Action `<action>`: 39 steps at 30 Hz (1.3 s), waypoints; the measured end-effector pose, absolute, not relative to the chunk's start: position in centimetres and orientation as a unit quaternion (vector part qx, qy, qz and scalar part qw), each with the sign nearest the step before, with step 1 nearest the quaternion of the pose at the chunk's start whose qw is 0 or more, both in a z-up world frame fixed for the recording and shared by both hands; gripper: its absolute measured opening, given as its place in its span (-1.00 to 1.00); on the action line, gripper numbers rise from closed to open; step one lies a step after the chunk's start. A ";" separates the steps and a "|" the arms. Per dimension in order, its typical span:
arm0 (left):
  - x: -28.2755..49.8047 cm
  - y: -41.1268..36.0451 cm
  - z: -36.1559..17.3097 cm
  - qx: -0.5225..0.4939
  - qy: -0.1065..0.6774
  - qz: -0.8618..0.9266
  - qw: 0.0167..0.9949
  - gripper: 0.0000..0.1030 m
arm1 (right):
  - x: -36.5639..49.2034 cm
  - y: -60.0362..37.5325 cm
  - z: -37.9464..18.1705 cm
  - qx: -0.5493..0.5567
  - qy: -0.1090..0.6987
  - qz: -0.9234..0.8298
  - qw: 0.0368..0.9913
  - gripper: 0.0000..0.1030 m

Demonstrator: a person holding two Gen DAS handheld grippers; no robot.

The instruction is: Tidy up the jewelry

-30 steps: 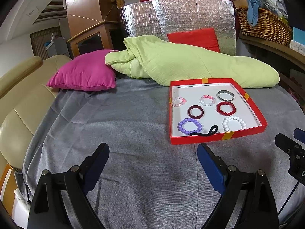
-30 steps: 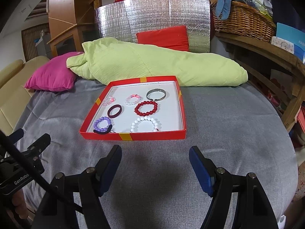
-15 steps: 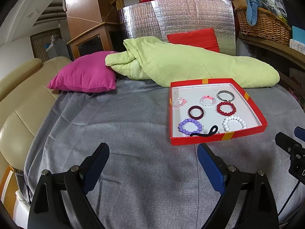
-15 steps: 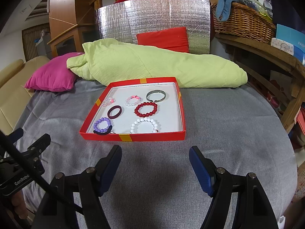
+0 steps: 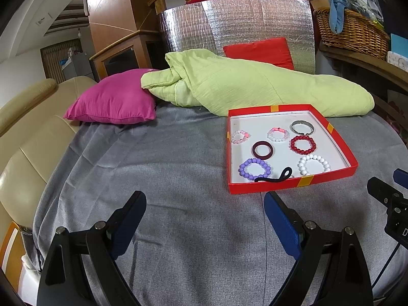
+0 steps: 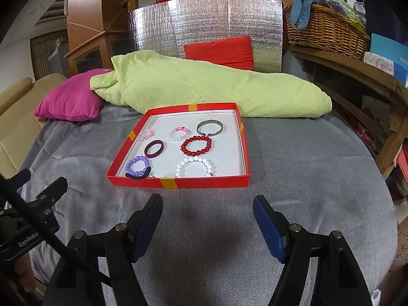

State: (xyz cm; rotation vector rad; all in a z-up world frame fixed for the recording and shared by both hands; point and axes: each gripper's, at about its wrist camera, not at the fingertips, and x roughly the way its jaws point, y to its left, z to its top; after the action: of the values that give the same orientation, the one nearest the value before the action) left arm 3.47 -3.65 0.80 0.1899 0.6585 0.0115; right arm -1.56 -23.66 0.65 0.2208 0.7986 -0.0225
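Bracelets (image 6: 196, 145) fill the red tray (image 6: 178, 182), whose front wall half-hides the black band (image 6: 137, 175).

Left gripper (image 5: 204, 204) low in frame, fingers spread wide, nothing between, hovering over grey cloth (image 5: 153, 178). Red tray (image 5: 293, 185) ahead right on the cloth, white floor inside. In tray: purple bead bracelet (image 5: 254, 169), dark maroon ring bangle (image 5: 262, 149), red bead bracelet (image 5: 303, 144), white bead bracelet (image 5: 314, 165), silver cuff (image 5: 302, 127), two small pink-white bead bracelets (image 5: 278, 135) (image 5: 239, 137), black hair tie (image 5: 274, 177) against near wall. Green quilt (image 5: 255, 86) behind tray, magenta pillow (image 5: 114, 102) to its left. Part of right gripper (image 5: 390, 201) at right edge.
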 end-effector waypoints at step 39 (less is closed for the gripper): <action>3.5 -3.5 0.6 0.098 0.329 0.005 0.939 0.82 | -0.9 -23.0 0.0 0.104 0.392 -0.004 0.914 0.48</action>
State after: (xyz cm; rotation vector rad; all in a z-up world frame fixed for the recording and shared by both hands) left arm 3.52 -3.47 0.60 0.1996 0.6713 0.0105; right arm -0.95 -23.04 0.00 0.2145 0.8079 -0.0092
